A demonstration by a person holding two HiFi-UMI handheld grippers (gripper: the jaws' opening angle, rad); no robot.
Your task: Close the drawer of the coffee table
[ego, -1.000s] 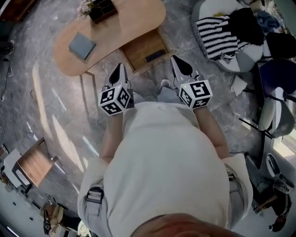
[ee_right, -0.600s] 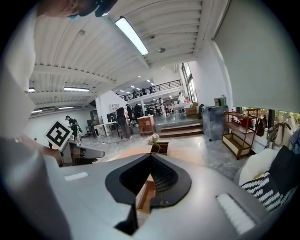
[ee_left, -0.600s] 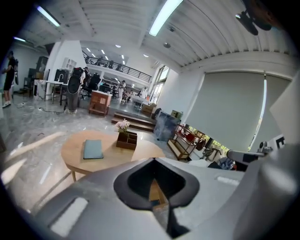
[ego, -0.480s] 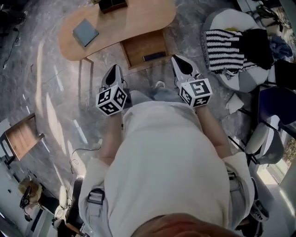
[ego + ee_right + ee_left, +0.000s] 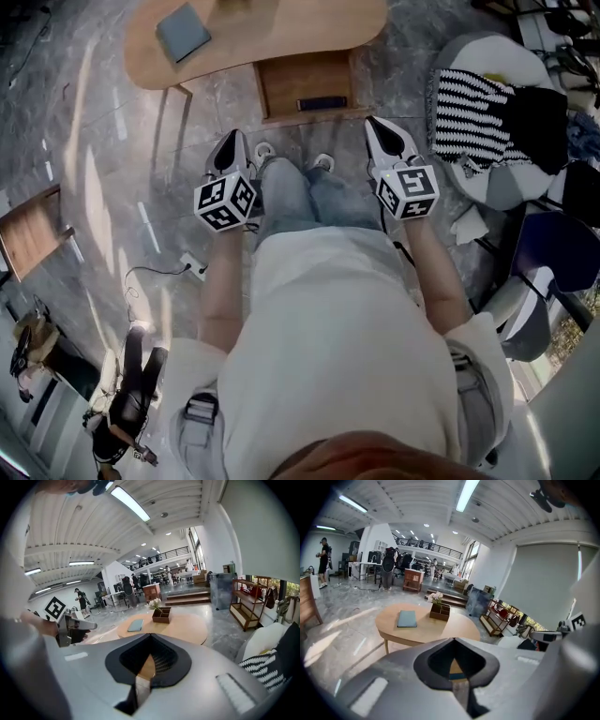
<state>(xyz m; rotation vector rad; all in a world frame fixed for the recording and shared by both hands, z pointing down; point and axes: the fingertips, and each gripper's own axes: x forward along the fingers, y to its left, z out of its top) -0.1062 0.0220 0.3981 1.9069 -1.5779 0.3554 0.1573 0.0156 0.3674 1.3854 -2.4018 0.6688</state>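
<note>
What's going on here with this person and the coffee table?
A person stands facing a wooden coffee table with a gripper in each hand. The table's drawer is pulled out towards them, with a dark flat item lying inside. The left gripper and right gripper are both shut and empty, pointed towards the drawer, and neither seems to touch it yet. The drawer has not been closed.

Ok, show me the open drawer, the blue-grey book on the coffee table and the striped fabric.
drawer point(image 5: 292, 82): head view, on the bare wooden bottom.
book point(image 5: 183, 31): head view, on the middle of the cover.
striped fabric point(image 5: 464, 117): head view, on the middle of the stripes.
</note>
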